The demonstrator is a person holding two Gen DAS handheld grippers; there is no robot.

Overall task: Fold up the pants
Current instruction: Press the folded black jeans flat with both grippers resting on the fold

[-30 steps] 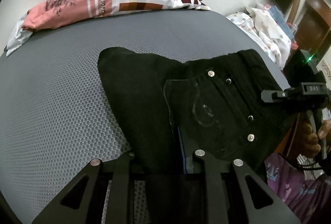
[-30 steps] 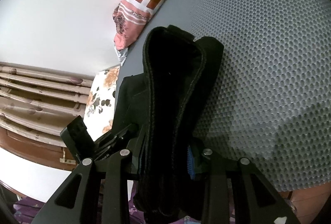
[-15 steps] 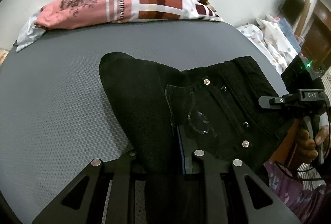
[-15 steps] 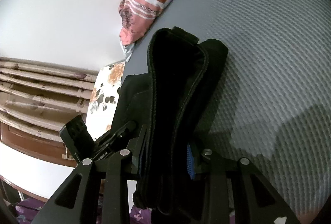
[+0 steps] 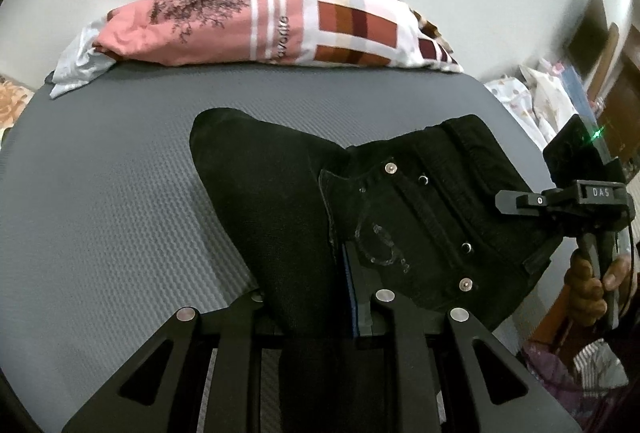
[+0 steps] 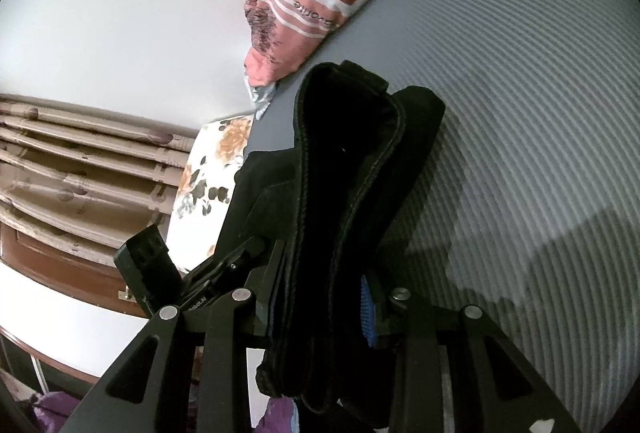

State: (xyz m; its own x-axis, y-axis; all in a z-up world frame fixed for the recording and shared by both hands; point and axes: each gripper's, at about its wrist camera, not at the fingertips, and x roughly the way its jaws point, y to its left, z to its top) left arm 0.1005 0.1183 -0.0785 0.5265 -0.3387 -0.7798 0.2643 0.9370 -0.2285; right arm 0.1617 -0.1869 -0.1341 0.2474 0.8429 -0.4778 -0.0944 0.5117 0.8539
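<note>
Over the grey mat (image 5: 100,225), I carry the black pants (image 5: 400,217) as a folded bundle, one tool at each end. My left gripper (image 5: 316,297) is clamped on the cloth at the pocket side; my right gripper (image 6: 324,297) is clamped on the thick stacked layers at the waistband end, its blue pads (image 6: 366,309) pressed against the bundle. My right hand (image 5: 592,289) shows on the handle in the left view.

Step in hand, as I judge it: transport and lay-down of a partly folded garment. The far rounded fold rests on or just above the mat; I cannot tell which.

Orientation: the long axis of the bundle runs between the two grippers; the folded end points away from me toward the patterned pillow (image 5: 280,21).

Next move calls for lowering both ends together, level, so the layers stay stacked, then releasing.
</note>
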